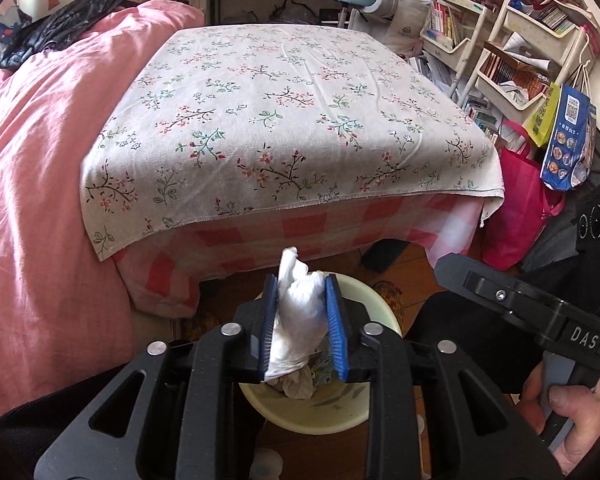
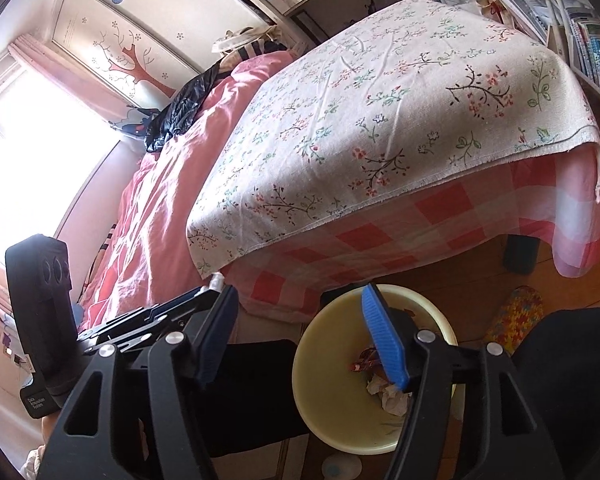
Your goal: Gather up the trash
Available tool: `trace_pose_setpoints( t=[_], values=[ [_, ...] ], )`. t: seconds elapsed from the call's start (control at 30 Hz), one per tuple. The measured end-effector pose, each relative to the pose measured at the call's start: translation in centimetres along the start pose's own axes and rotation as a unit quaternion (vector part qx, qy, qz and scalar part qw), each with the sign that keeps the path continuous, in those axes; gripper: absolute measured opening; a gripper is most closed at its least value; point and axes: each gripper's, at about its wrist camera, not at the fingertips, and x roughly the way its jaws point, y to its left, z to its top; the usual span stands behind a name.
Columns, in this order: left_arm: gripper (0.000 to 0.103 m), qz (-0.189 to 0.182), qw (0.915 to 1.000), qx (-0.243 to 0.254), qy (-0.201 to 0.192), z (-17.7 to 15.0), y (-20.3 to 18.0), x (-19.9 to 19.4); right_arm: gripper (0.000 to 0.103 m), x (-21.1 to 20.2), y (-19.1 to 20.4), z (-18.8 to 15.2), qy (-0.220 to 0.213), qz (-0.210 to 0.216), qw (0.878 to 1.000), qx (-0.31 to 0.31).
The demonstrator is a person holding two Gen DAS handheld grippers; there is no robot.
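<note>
left gripper clamps white tissue | over bin | right gripper spread wide

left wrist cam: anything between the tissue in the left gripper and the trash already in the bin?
Nothing. In the left wrist view the white tissue, clamped in the left gripper, hangs directly over the crumpled paper inside the cream bin.

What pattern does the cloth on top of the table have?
The cloth is pale with small flowers and dark branches; the left wrist view shows it best.

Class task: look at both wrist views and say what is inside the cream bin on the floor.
Inside the cream bin lie crumpled papers and a reddish wrapper. The right claw and the left claw's tissue cover the rest.
</note>
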Motion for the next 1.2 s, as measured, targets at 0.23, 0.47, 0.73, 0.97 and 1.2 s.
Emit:
trace_pose_setpoints(
  t=[0.23, 0.47, 0.73, 0.97, 1.2],
  values=[
    [0.044, 0.013, 0.9999, -0.002, -0.003, 0.1, 0.1, -0.2, 0.065, -0.1, 0.0, 0.1, -0.003, -0.004, 1.000, 0.002],
    [0.055, 0.024, 0.9995, -0.012, -0.019, 0.3, 0.6, -0.7, 0.067, -0.2, 0.1, 0.1, -0.007, -0.011, 1.000, -0.004],
    [0.067, 0.040, 0.9976, -0.032, -0.047, 0.7, 1.4, -1.5, 0.072, -0.6, 0.8, 0.3, -0.020, -0.028, 0.999, -0.029],
    [0.077, 0.061, 0.9941, -0.049, -0.075, 1.0, 2.0, -2.5, 0.075, -0.7, 1.4, 0.3, -0.030, -0.043, 0.997, -0.054],
    [0.084, 0.087, 0.9895, -0.057, -0.101, 1.1, 2.5, -3.5, 0.078, -0.8, 2.3, 0.3, -0.038, -0.056, 0.994, -0.081]
  ],
)
